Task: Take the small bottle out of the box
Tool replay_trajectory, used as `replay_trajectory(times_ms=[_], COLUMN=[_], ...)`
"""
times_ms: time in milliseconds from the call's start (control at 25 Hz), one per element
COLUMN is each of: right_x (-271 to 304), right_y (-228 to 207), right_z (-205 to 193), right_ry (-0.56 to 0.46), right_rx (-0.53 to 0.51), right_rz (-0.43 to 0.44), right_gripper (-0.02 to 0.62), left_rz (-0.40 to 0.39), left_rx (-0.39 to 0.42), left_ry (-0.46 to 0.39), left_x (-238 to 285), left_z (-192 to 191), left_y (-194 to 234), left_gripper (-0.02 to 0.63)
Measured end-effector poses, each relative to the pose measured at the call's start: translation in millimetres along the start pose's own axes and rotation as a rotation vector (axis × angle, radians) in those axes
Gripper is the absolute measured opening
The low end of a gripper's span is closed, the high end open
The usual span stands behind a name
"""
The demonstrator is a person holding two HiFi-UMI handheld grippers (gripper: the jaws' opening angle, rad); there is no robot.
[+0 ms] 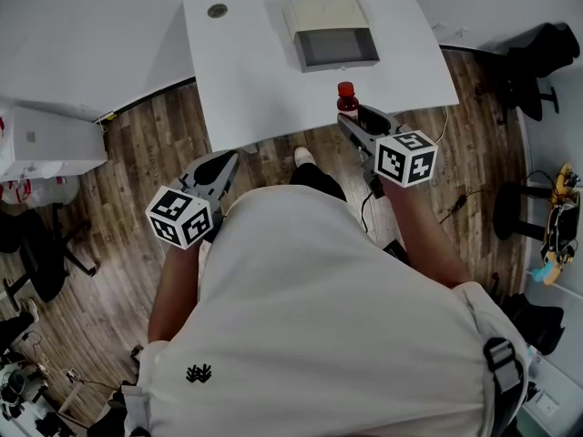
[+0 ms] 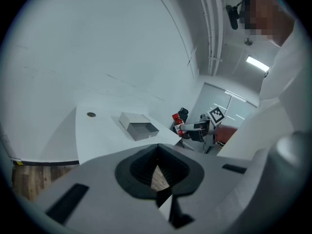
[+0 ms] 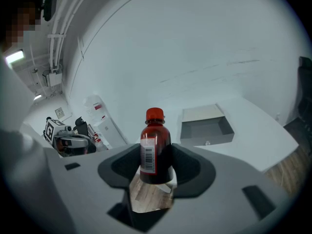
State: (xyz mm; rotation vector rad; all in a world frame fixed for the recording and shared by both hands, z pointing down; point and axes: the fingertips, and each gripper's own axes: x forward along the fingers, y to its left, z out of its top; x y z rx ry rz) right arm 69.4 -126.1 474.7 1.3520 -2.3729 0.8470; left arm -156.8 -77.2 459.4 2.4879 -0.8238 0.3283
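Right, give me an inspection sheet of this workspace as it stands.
Surface: white table, mostly bare.
Job's things: box open on the table, nothing seen inside; small bottle, red cap, upright, held clear of the box.
Clutter: one small round fitting near the table's far left corner.
Grippers: right gripper shut on the small bottle; left gripper shut, empty, over the wood floor.
Cables: thin cable on the floor at the person's right.
Surroundings: white cabinet at left, black chair at right.

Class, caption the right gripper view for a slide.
Right gripper holds the upright red-capped small bottle, clear of the open box on the white table behind.
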Motion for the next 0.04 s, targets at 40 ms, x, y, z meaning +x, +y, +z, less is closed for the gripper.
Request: replay_trajectory(times_ms=[40], right_x=[1.1], right_y=[-2.3], right_z=[1.0], right_ry=[0.001], right_rx=[0.001], right_rz=[0.000], right_gripper=[0.201], left_rz=[0.001], left_rx=[0.000], left_ry=[0.001], left_x=[2.0], left_z=[1.1], left_y=[0.8], left_gripper=[0.006])
